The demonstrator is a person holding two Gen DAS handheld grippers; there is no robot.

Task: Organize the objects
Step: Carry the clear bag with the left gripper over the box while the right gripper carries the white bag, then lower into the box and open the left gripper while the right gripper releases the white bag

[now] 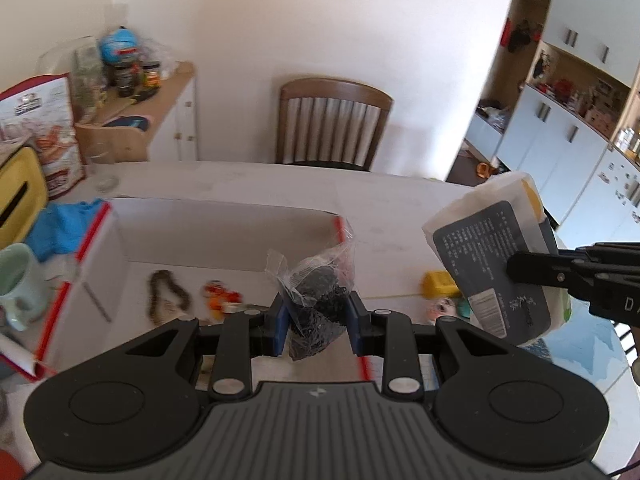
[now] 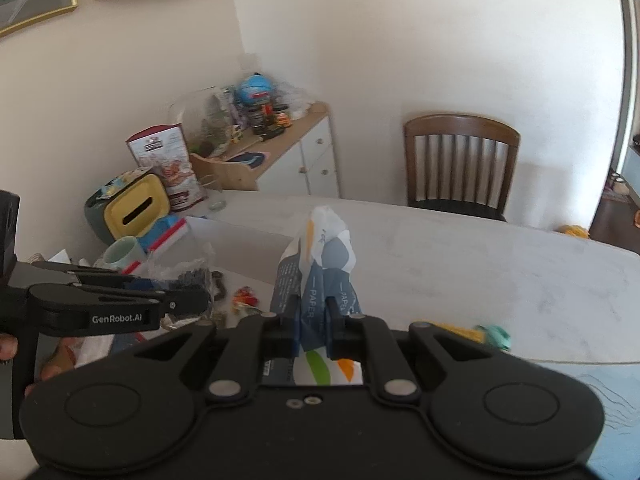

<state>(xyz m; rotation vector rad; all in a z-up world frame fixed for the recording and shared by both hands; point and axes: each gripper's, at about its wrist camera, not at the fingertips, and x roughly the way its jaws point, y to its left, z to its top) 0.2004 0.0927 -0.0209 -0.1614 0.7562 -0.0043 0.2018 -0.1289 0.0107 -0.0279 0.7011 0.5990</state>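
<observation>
Closest to me, the black left gripper point(image 1: 318, 322) is clamped with its blue-padded fingers point(image 1: 280, 330) on a small clear plastic bag of black bits point(image 1: 320, 292), which is lifted over the near edge of a shallow white cardboard box with red trim point(image 1: 100, 236), the thing everything else here sits around. Just to the right of that box the black right gripper point(image 2: 316, 320) is pinched tight on a soft paper tissue pack printed in grey-blue, white and orange point(image 2: 320, 264), held up clear of the pale table point(image 2: 460, 256), with the word PAPER readable along its side. Inside the box, on its white floor, lie a dark brown looped thing point(image 1: 166, 294), perhaps a strap or chain, since motion blur smears it, and beside it a small orange and white trinket point(image 1: 218, 296). Right of the box, on the table, rest a small yellow block point(image 1: 438, 284) and a tiny round pinkish piece point(image 1: 438, 308). Left of the box stands a pale green ceramic mug point(image 1: 16, 284), with a bright blue cloth point(image 1: 64, 228) draped against the box's left wall and a yellow tissue holder with a dark slot point(image 1: 20, 196) behind it. Beyond the box's far side a brown wooden slat-back chair point(image 1: 334, 124) stands against the white wall, and further left a white cabinet with a wooden top point(image 1: 176, 112) carries jars and a blue globe-like ball point(image 1: 120, 42).
</observation>
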